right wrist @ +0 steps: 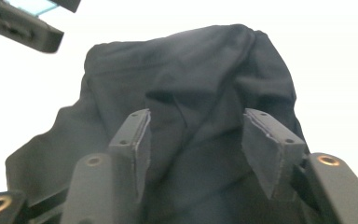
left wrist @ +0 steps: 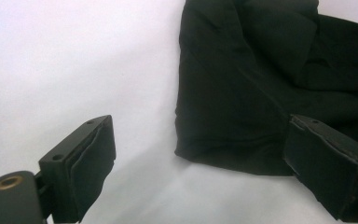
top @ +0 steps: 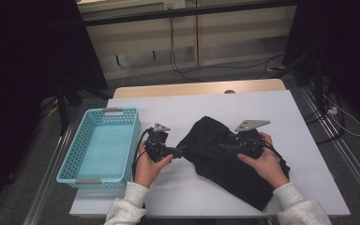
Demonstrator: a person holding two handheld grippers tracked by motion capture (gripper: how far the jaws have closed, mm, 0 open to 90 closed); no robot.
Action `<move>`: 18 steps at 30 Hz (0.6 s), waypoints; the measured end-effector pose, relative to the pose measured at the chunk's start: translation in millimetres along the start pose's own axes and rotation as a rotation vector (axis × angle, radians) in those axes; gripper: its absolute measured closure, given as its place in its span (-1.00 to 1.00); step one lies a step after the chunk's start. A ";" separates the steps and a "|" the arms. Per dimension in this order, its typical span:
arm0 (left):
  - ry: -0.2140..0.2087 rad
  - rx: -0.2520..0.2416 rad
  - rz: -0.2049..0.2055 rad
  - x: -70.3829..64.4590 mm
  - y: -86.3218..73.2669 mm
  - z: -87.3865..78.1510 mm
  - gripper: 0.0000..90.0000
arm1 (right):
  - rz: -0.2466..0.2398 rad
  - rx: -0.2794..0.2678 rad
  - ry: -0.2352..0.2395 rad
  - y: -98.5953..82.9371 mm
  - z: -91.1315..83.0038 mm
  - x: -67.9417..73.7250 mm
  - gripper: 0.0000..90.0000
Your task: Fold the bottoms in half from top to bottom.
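Black cloth [top: 225,157]: we see it bunched at the table's [top: 192,105] middle, right of the blue basket [top: 104,145].
Left gripper [left wrist: 200,163]: jaws wide, around the cloth's left corner.
Right gripper [right wrist: 196,140]: jaws wide over the cloth, gripping nothing.

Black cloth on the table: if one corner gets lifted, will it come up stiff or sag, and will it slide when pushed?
The black cloth lies in soft folds and a rumpled heap, so it would probably sag. It looks thin, likely light. Pushed across the white table, it would probably bunch up rather than slide flat.
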State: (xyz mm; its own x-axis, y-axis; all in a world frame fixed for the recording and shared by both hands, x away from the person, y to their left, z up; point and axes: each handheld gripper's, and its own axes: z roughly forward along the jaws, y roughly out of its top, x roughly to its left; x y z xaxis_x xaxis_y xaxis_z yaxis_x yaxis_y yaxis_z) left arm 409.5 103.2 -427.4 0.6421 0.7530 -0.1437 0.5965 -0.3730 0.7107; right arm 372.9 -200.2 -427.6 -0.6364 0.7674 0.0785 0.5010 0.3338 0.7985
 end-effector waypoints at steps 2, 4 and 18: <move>0.001 -0.003 0.002 -0.9 1.1 -0.3 -0.78 | 0.004 0.001 -0.002 4.2 4.9 2.1 0.04; -0.004 -0.001 0.003 -0.7 1.6 -0.9 -0.78 | -0.001 0.014 -0.018 8.6 11.9 5.0 0.10; -0.007 -0.008 -0.008 5.5 1.9 -3.6 -0.78 | 0.060 0.076 -0.051 22.7 50.8 -1.6 0.91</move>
State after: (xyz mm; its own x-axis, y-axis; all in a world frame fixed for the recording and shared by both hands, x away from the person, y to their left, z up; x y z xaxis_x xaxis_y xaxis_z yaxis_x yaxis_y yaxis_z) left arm 412.4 108.6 -424.4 0.6410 0.7520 -0.1539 0.5976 -0.3631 0.7149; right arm 415.1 -166.0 -439.9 -0.5743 0.8134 0.0927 0.5816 0.3257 0.7454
